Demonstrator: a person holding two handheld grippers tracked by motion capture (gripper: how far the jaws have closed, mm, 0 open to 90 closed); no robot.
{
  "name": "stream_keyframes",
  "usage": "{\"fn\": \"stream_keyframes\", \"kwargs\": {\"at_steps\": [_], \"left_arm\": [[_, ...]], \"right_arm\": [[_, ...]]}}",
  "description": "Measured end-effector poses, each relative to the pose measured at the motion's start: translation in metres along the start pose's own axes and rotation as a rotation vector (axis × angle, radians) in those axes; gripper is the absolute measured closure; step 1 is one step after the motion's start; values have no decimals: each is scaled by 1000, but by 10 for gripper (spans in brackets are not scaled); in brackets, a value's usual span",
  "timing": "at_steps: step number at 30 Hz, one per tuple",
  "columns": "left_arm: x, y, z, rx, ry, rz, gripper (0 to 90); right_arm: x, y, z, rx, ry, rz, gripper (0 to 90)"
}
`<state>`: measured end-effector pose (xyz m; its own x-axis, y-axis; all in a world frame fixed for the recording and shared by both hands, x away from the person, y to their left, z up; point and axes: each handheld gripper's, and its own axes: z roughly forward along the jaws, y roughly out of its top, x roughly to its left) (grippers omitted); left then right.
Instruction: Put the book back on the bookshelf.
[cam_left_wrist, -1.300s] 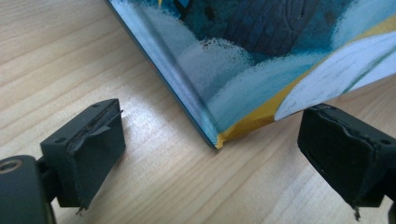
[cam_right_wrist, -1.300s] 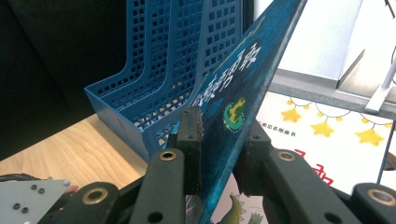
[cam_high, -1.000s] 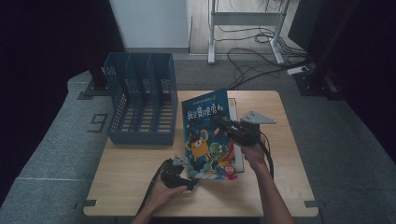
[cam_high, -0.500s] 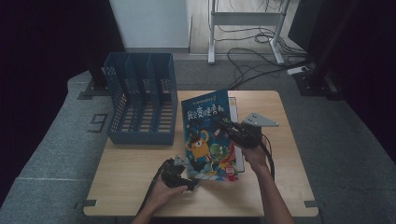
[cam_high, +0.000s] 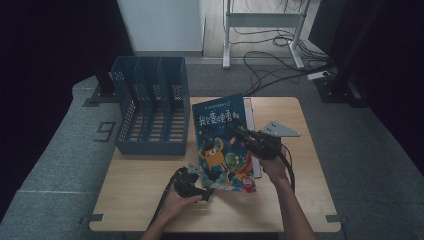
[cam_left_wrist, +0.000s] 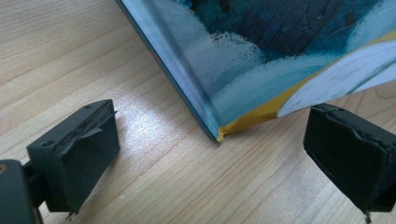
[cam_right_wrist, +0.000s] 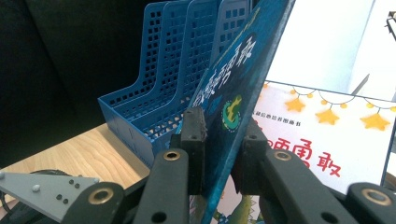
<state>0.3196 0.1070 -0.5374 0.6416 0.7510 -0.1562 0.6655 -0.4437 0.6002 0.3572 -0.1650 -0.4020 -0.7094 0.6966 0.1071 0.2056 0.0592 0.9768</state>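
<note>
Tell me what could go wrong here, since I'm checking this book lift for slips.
1. The right hand-held gripper pinches only the blue picture book's edge, so the cover might slip or bend.
2. The left hand-held gripper stands open around the book's bottom corner without pressing it; that corner could slide on the wooden table.
3. The book tilts over a second book, which it might drag along.

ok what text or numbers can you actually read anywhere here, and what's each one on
"9": large pale number on the grey floor mat left of the table.
"勇敢": big red characters on the white book lying flat, in the right gripper view.
Yellow title on the blue book cover: large Chinese characters, too blurred to read surely.
Small line under the stars on the white book: too small to read.
</note>
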Motion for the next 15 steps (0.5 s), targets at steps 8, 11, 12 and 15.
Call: {"fn": "stream_keyframes", "kwargs": {"at_steps": [8,11,12,15], "left_arm": [[-2,-1,1,-6,10,6,34],[-2,-1,1,-4,11,9,34],[-2,-1,1,-4,14,10,34],[-3,-1,1,-5,17,11,34]], "right_arm": [[0,-3,-5,-8,10,4,772],[-1,-4,-6,-13,13,11,774],[-1,-4,-6,-14,14,14,774],[-2,-5,-7,-17,19,20,778]]}}
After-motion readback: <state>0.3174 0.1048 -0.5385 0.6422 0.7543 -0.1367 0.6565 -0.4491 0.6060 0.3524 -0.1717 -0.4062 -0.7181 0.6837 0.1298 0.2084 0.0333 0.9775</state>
